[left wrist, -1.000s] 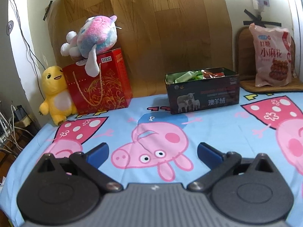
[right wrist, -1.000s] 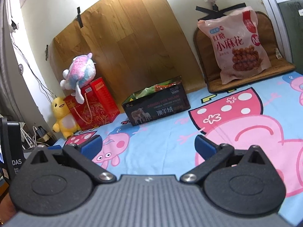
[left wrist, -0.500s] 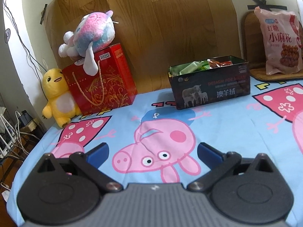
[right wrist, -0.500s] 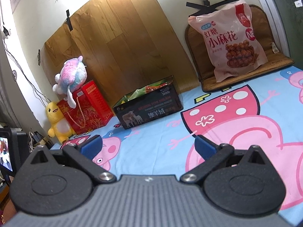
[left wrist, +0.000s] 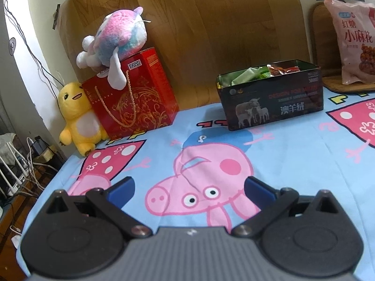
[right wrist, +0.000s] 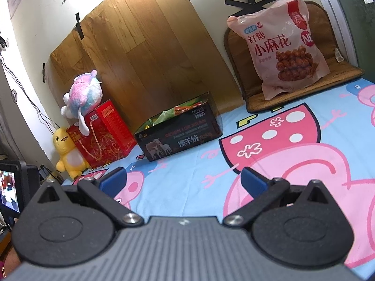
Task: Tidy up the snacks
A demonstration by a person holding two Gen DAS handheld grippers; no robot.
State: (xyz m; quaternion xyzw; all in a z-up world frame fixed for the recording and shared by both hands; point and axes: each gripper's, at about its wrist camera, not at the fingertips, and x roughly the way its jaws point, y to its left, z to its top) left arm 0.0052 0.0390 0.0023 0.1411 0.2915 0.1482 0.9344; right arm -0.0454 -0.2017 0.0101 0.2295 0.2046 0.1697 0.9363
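A dark box with sheep printed on it (left wrist: 271,103) stands at the back of the cartoon-print cloth, filled with green and red snack packets (left wrist: 257,72). It also shows in the right wrist view (right wrist: 178,135). A big pink snack bag (right wrist: 286,49) leans upright on a brown mat at the back right; its edge shows in the left wrist view (left wrist: 356,39). My left gripper (left wrist: 188,187) is open and empty, low over the cloth, well short of the box. My right gripper (right wrist: 182,179) is open and empty, also well short of the box.
A red gift bag (left wrist: 131,98) with a pink plush toy (left wrist: 117,37) on top stands at the back left, beside a yellow plush duck (left wrist: 77,119). A wooden board (left wrist: 211,23) leans on the wall. Cables lie past the left edge (left wrist: 21,164).
Both views have shifted slightly: the box and snack bag sit further right in the left view and further left in the right view. Both grippers stay open and empty.
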